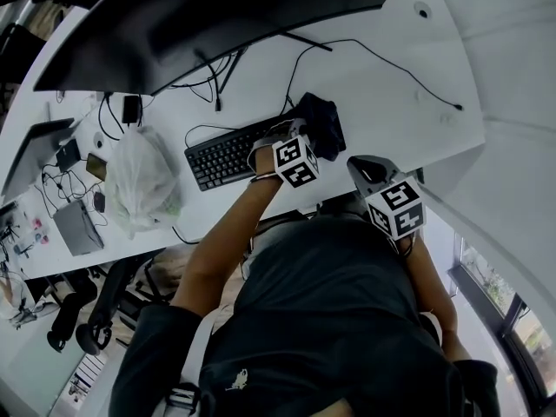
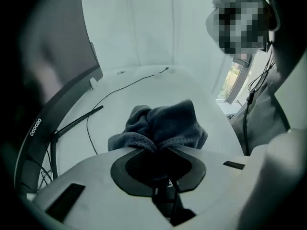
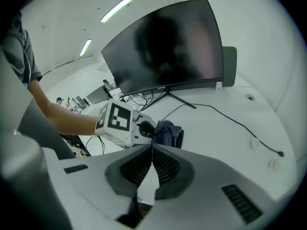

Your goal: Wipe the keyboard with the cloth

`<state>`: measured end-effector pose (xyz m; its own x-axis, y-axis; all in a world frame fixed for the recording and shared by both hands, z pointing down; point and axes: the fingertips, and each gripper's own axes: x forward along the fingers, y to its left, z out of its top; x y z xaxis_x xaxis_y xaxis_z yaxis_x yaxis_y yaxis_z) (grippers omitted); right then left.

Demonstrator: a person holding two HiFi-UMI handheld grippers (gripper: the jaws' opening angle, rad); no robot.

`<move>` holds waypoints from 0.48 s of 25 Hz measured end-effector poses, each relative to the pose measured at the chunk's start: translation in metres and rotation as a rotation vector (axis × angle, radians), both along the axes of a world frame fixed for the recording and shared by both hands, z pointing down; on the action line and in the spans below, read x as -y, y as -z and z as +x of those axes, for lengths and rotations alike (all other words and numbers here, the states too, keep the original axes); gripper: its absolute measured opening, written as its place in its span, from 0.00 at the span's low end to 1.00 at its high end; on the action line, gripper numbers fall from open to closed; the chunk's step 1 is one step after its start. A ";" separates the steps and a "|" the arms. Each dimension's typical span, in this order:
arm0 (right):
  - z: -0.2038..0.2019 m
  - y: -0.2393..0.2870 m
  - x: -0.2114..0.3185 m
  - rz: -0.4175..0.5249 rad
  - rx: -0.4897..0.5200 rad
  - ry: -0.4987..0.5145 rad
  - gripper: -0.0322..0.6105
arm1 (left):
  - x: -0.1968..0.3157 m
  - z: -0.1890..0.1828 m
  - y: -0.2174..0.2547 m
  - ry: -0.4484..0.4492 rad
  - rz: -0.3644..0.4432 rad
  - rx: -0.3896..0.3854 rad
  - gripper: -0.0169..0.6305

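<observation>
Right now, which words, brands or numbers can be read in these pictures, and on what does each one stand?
"coocaa": on the lower edge of the monitor, left gripper view.
Legends on the keyboard keys: too small to read.
Marker cubes: square patterns only, no words.

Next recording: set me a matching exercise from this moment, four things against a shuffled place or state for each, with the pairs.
Things:
1. dark terry cloth
2. right gripper
3. black keyboard
4. translucent plastic bag

Places or states:
A. slumped on the white desk, furthest to the person's left of the four
B. jaws together, nothing between them
C. pinched in the left gripper
D. lying flat before the curved black monitor

Pairs: 1-C, 2-B, 3-D, 4-A
</observation>
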<state>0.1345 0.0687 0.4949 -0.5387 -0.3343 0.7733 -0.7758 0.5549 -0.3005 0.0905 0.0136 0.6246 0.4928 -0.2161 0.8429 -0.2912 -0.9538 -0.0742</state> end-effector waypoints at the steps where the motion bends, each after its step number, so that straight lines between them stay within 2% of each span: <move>1: 0.000 0.000 -0.002 0.000 0.000 -0.003 0.07 | -0.013 0.004 -0.005 -0.011 -0.022 -0.001 0.09; 4: 0.005 -0.001 -0.006 -0.002 0.001 -0.013 0.07 | -0.073 0.022 -0.010 -0.089 -0.119 -0.014 0.09; 6: 0.009 -0.004 -0.010 -0.010 -0.002 -0.023 0.07 | -0.108 0.034 -0.013 -0.163 -0.151 -0.013 0.09; 8: 0.008 -0.005 -0.013 -0.012 0.004 -0.018 0.07 | -0.110 0.041 -0.003 -0.175 -0.117 -0.038 0.09; 12: 0.006 -0.005 -0.016 -0.012 0.009 -0.006 0.07 | -0.031 0.044 0.023 -0.055 0.025 -0.084 0.09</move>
<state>0.1400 0.0852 0.5000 -0.5437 -0.3285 0.7723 -0.7762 0.5469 -0.3138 0.1343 0.0448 0.6013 0.5734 -0.2070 0.7927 -0.2450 -0.9666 -0.0751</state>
